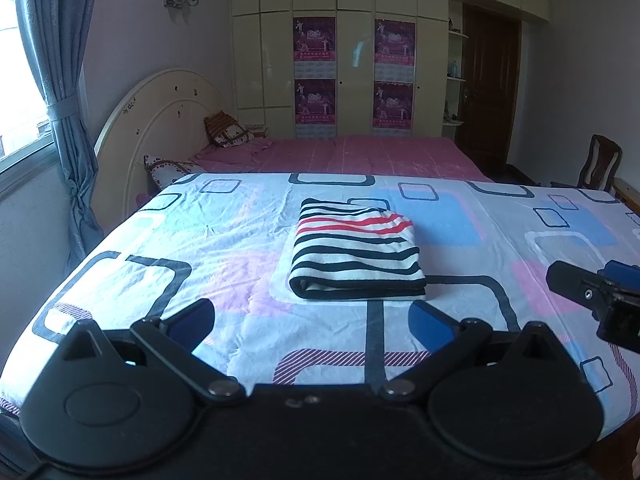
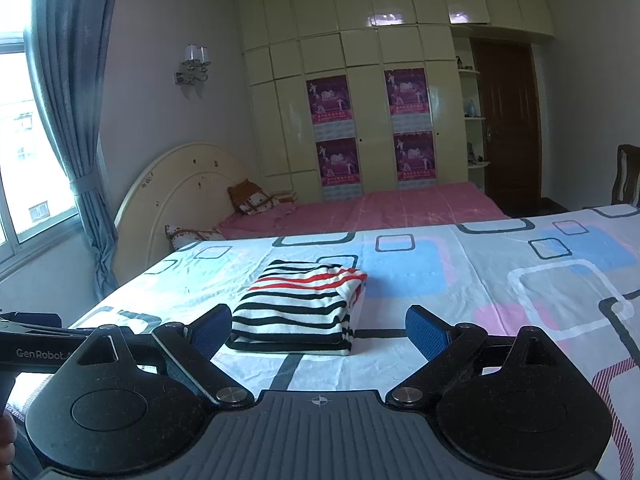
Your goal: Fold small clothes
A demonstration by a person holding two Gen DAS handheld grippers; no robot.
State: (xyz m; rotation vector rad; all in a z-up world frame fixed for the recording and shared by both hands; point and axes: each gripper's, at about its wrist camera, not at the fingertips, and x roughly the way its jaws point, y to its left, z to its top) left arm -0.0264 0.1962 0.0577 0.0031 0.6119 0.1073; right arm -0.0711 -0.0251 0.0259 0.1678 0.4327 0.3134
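Note:
A small striped garment (image 1: 356, 252), white with black and red stripes, lies folded into a neat rectangle on the patterned sheet (image 1: 224, 240). My left gripper (image 1: 312, 320) is open and empty, hovering just short of the garment's near edge. The right gripper (image 1: 592, 292) shows at the right edge of the left wrist view, above the sheet. In the right wrist view the folded garment (image 2: 300, 308) lies ahead and slightly left, and my right gripper (image 2: 320, 330) is open and empty, apart from it. Part of the left gripper (image 2: 36, 344) shows at the far left.
The work surface is covered with a white sheet with blue, pink and black squares (image 2: 500, 280). Behind it is a bed with a pink sheet (image 1: 352, 152), pillows (image 1: 228, 130) and a cream headboard (image 1: 160, 120). A wardrobe (image 1: 340, 60), a curtain (image 1: 60, 100) and a chair (image 1: 600, 164) surround it.

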